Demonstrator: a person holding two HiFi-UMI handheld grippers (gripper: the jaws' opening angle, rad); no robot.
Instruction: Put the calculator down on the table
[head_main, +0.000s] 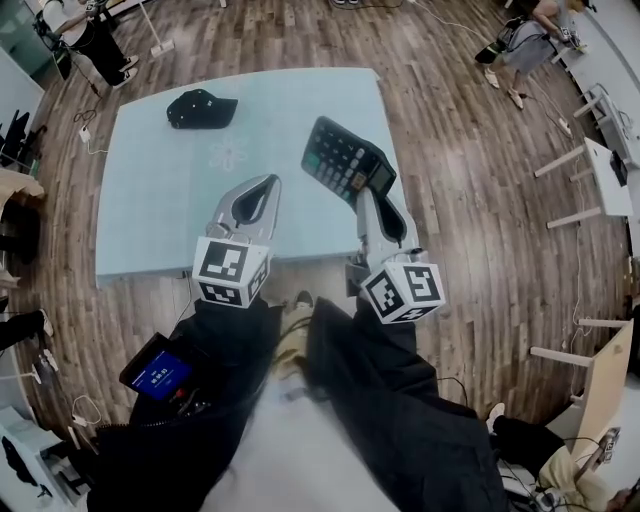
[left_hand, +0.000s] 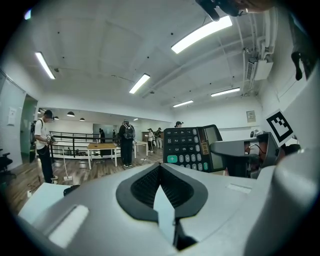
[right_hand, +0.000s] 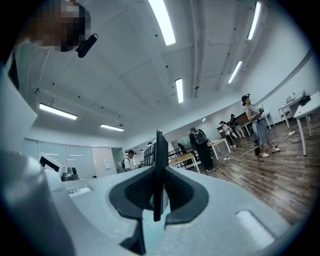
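Black calculator (head_main: 345, 160) hung above the desk (head_main: 160, 200), pinched by our right gripper (head_main: 368, 200); our left gripper (head_main: 262, 190) was pressed together, empty. Setting the calculator down remained.

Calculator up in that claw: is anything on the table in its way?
Nothing visible is. The calculator, clamped in the right claw, hangs over the bare right part of the table. The only thing lying there is a black cap, off near the far left corner.
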